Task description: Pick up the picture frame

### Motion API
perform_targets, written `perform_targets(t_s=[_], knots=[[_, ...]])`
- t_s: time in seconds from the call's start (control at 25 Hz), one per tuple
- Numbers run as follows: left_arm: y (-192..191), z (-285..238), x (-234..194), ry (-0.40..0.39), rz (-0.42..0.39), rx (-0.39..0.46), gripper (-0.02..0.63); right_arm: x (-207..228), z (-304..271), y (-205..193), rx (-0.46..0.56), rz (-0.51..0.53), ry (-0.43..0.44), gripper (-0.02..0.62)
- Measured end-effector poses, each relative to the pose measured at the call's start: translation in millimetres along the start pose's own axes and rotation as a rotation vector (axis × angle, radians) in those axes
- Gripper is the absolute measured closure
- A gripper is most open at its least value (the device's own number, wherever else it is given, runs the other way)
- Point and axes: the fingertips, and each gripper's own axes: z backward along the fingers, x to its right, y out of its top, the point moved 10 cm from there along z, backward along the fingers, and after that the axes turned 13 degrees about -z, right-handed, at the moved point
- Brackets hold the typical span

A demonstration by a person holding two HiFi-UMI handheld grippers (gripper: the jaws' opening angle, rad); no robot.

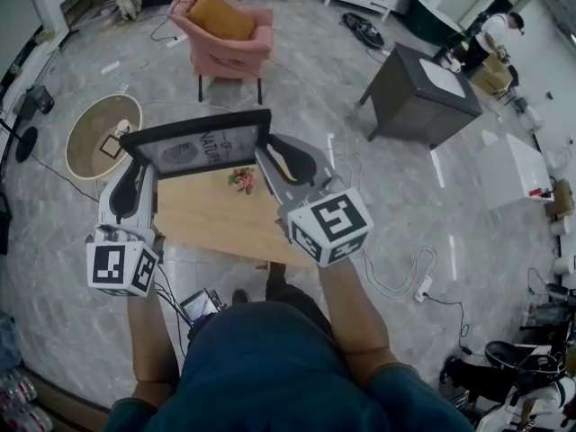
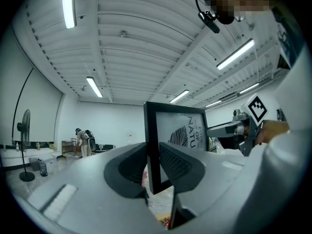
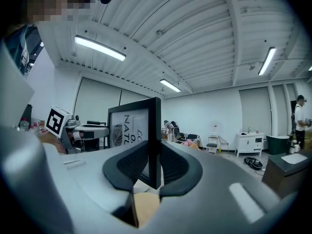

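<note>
The black picture frame (image 1: 199,143), with a leaf print and lettering, hangs upright in the air above the wooden table (image 1: 211,223). My left gripper (image 1: 144,166) is shut on its left edge and my right gripper (image 1: 269,157) is shut on its right edge. In the left gripper view the frame's (image 2: 176,130) edge sits clamped between the dark pads of my left gripper (image 2: 155,173), and the right gripper (image 2: 242,126) shows beyond it. In the right gripper view the frame (image 3: 134,126) is pinched the same way by my right gripper (image 3: 153,168), with the left gripper (image 3: 73,125) behind.
A small flower bunch (image 1: 241,180) lies on the table. A pink armchair (image 1: 229,31) stands beyond it, a round light tabletop (image 1: 101,134) to the left, and a dark cabinet (image 1: 419,94) and a white box (image 1: 513,170) to the right. Cables (image 1: 407,277) trail over the floor.
</note>
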Motion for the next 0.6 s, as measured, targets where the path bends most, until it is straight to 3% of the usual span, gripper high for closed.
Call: perform_targets(t_s=[0.6], knots=[[7.0, 8.2, 6.3, -0.028, 0.005, -0.006, 0.531, -8.2, 16.2, 3.2, -0.004, -0.007, -0.026, 0.512]])
